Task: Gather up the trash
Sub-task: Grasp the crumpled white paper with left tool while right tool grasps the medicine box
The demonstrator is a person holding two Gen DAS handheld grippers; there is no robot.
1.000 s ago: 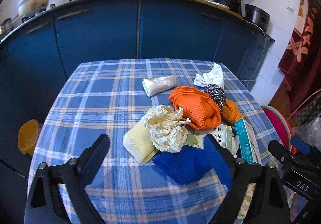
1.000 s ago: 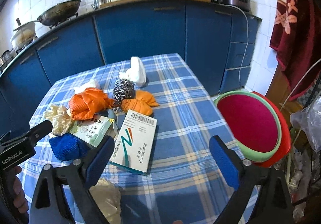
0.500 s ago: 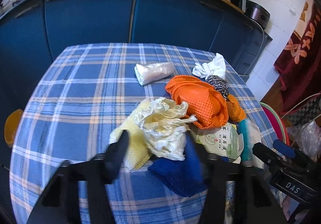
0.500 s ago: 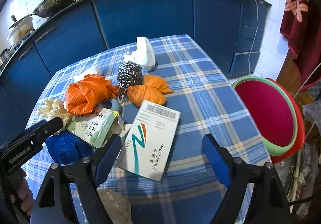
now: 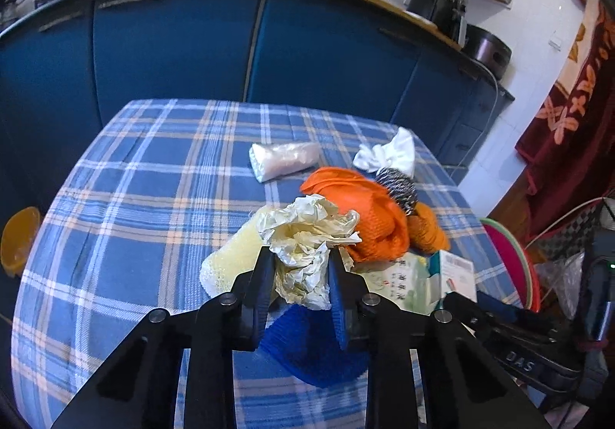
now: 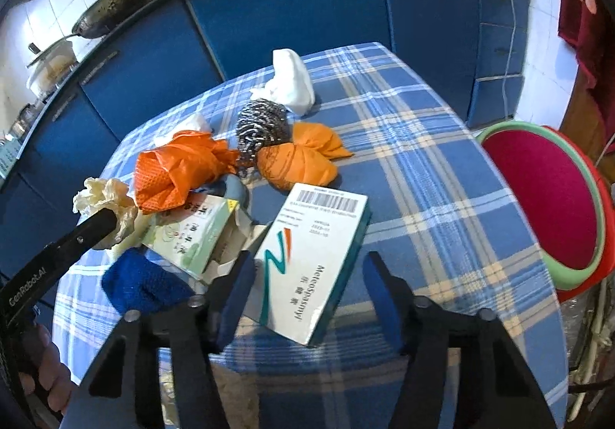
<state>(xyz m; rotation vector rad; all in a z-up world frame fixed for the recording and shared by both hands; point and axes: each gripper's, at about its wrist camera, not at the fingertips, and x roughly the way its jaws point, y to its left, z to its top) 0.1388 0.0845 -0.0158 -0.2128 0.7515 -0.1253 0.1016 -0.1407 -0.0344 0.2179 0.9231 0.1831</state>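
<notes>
- My left gripper [image 5: 298,277] is closing on the crumpled cream paper [image 5: 307,244]; its pads press the wad from both sides, near the middle of the checked table [image 5: 134,198]
- Under that wad: a pale yellow cloth [image 5: 226,260] toward the left edge, a blue cloth [image 5: 307,344] toward the near edge
- My right gripper [image 6: 307,298] is also closing; the white medicine box [image 6: 311,260] lies flat between its jaws, near the near edge; pads not yet touching it
- A green-and-white carton [image 6: 192,233], opened at one end, sits just beside the box, touching the blue cloth
- Behind them: orange mesh cloth [image 6: 177,171], orange bag [image 6: 300,156], steel scourer [image 6: 261,125] between the two, touching both
- White tissue [image 6: 290,83] toward the far right corner; a clear plastic packet [image 5: 284,160] apart, toward the far edge
- Stacked red and green basins [image 6: 549,198] off the right edge
</notes>
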